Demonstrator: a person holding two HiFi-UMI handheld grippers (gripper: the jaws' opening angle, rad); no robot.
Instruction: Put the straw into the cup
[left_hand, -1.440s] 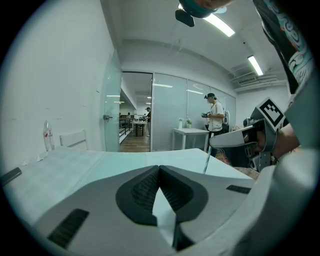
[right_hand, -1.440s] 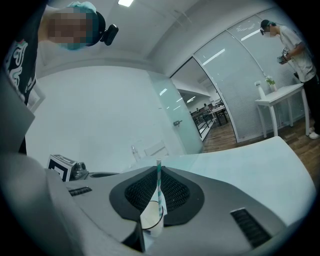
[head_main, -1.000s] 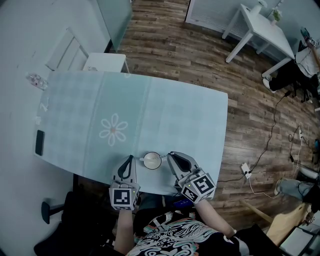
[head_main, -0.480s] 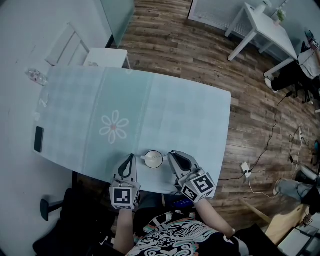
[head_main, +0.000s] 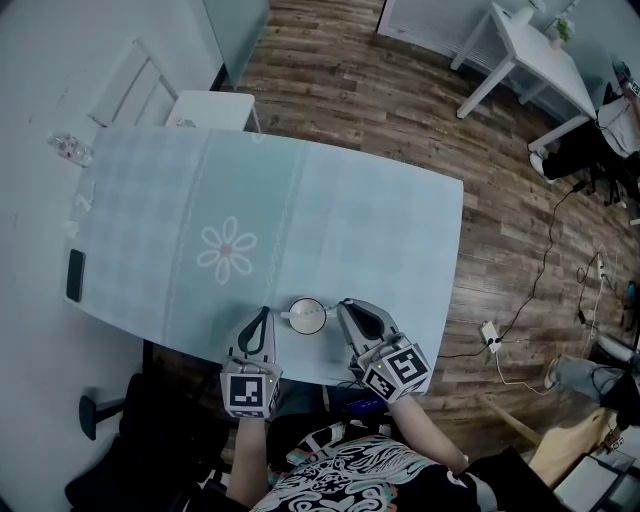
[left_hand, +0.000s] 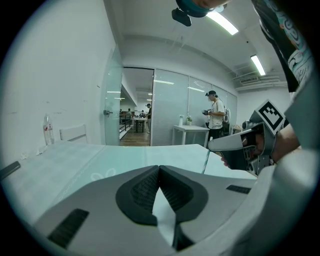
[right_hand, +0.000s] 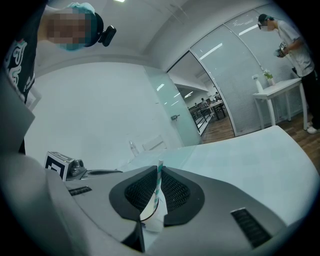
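Note:
A white cup (head_main: 306, 317) stands near the front edge of the pale blue table (head_main: 380, 240), between my two grippers. My right gripper (head_main: 347, 310) sits just right of the cup. In the right gripper view it (right_hand: 159, 171) is shut on a green-and-white striped straw (right_hand: 159, 181), which stands upright between the jaws. The left gripper view also catches that straw (left_hand: 205, 161) as a thin line under the right gripper (left_hand: 240, 150). My left gripper (head_main: 261, 316) lies just left of the cup, and its jaws (left_hand: 159, 169) meet at the tips with nothing between them.
A flower print (head_main: 226, 250) marks the cloth beyond the cup. A dark phone (head_main: 74, 275) and a clear bottle (head_main: 68, 148) lie along the table's left side. A white chair (head_main: 150, 95) stands behind the table. A person (left_hand: 216, 113) stands by a white desk (head_main: 525, 50).

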